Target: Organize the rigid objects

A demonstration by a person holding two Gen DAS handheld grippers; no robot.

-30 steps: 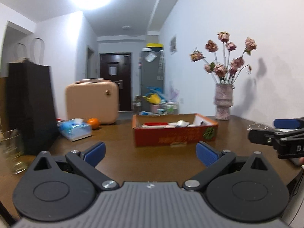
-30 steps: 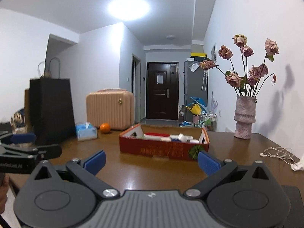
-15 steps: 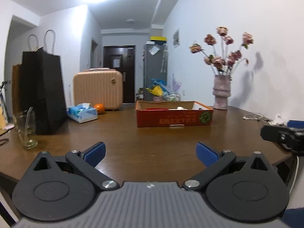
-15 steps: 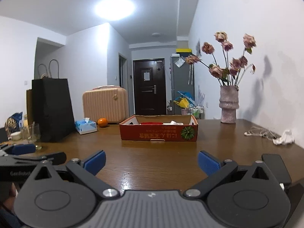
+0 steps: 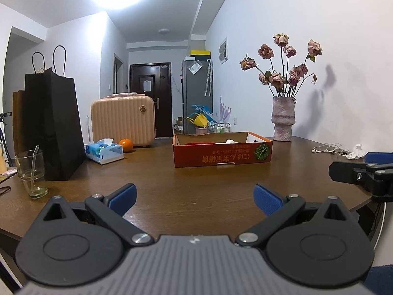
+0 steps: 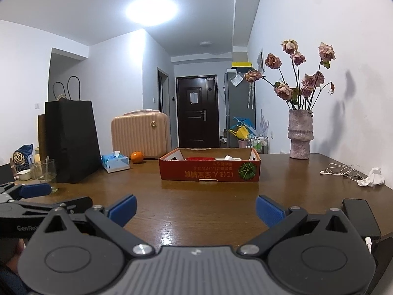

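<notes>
Trouble ahead if you rush: both your left tongs (image 5: 194, 196) and right tongs (image 6: 195, 207) gape empty, well short of the red cardboard box (image 6: 209, 171) mid-tabletop (image 6: 196, 196); the clear drinking glass (image 5: 31, 173) and white earphone cable (image 6: 341, 170) could snag.

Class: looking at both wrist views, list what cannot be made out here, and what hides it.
- Red cardboard box contents: both views, near wall hides all but red and white tops.
- Black paper bag contents: opaque sides.
- Box lettering: upside down, too small.
- Black device: right wrist view, partly behind right claw.
</notes>
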